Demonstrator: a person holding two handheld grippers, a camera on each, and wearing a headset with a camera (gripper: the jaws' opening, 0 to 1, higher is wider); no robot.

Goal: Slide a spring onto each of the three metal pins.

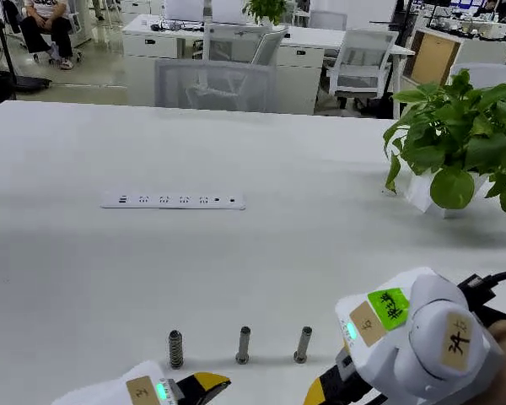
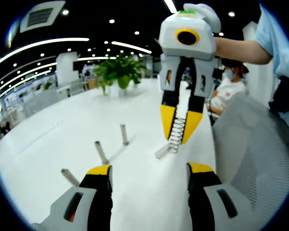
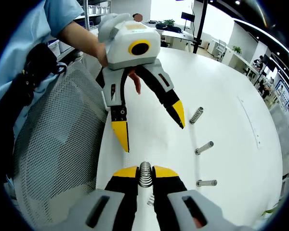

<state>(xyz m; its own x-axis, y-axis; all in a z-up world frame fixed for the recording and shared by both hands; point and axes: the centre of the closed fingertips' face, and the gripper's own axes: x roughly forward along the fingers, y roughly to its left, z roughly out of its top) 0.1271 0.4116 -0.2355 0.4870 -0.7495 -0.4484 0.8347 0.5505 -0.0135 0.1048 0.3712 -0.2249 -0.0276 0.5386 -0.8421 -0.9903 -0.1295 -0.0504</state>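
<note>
Right claw point(image 3: 144, 169) clamped on a coiled steel spring point(image 2: 177, 131); left claw point(image 2: 148, 168) jaws apart. Three upright metal pins point(image 1: 243, 344) stand on the white worktop point(image 1: 236, 261); one carries a fitted spring point(image 1: 175, 348).

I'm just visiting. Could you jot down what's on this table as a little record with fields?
Surface: white table
Pins (head view): three upright in a row
Left pin: carries a fitted spring
Middle pin: bare
Right pin: bare
Right tongs: shut on a held spring
Left tongs: open, empty
Also: power strip, potted plant
</note>
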